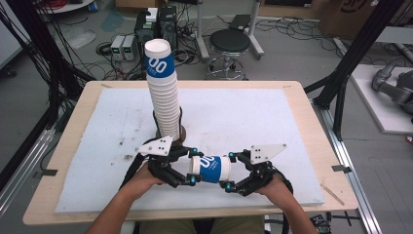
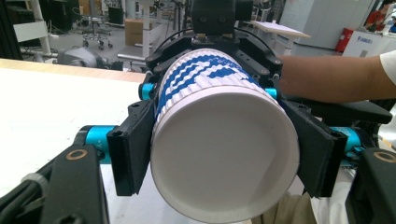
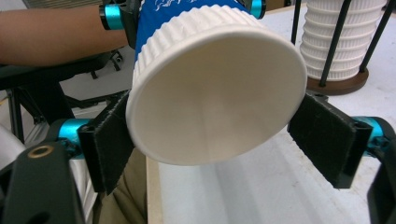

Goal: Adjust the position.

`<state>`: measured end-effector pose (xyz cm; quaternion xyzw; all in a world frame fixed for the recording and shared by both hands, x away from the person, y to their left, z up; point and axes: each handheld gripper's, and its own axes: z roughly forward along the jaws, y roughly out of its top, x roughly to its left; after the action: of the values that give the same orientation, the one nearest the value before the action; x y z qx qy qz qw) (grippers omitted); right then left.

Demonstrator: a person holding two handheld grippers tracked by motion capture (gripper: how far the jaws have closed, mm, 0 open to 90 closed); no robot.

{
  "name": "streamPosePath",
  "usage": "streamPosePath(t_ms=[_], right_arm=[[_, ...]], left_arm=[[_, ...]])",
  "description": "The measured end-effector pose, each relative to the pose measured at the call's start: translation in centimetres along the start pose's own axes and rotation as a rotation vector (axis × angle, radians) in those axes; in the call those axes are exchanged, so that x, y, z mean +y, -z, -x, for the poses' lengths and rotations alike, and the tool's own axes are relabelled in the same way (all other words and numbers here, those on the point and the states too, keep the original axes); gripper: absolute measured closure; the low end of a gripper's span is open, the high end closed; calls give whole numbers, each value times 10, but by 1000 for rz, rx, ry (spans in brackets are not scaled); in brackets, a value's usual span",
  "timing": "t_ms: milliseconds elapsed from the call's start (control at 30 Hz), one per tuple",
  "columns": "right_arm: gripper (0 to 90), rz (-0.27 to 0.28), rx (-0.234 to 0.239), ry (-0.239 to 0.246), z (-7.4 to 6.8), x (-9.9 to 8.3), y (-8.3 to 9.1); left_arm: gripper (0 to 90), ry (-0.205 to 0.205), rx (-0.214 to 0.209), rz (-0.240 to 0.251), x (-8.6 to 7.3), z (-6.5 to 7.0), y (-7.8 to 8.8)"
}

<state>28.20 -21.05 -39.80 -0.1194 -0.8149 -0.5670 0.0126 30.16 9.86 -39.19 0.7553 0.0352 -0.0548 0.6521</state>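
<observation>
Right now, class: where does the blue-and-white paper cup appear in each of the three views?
High view: paper cup lying sideways, low centre.
Left gripper view: cup end-on, centre.
Right gripper view: cup end-on, upper centre.
Shared landmark: the white board under it.

The cup point(image 3: 212, 88) hides its own far end beyond the fingers point(image 3: 327, 140); the stack point(image 3: 343, 37) is cut off at the top edge.

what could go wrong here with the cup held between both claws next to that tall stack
The left claw is clamped on one end of the paper cup; squeezing harder could crush its thin wall. In the right gripper view, the right claw shows a gap at one pad, so a pull could make the cup slip. The tall cup stack stands close behind the hands; a bump could topple it.
</observation>
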Motion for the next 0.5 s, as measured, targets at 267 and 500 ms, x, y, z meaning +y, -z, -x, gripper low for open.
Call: streamPosePath(t_ms=[267, 500], right_arm=[[250, 7, -13, 34, 0, 2, 4], [278, -21, -15, 44, 0, 3, 4]], left_arm=[[309, 3, 9, -14, -1, -1, 1], [310, 4, 19, -38, -3, 0, 0]])
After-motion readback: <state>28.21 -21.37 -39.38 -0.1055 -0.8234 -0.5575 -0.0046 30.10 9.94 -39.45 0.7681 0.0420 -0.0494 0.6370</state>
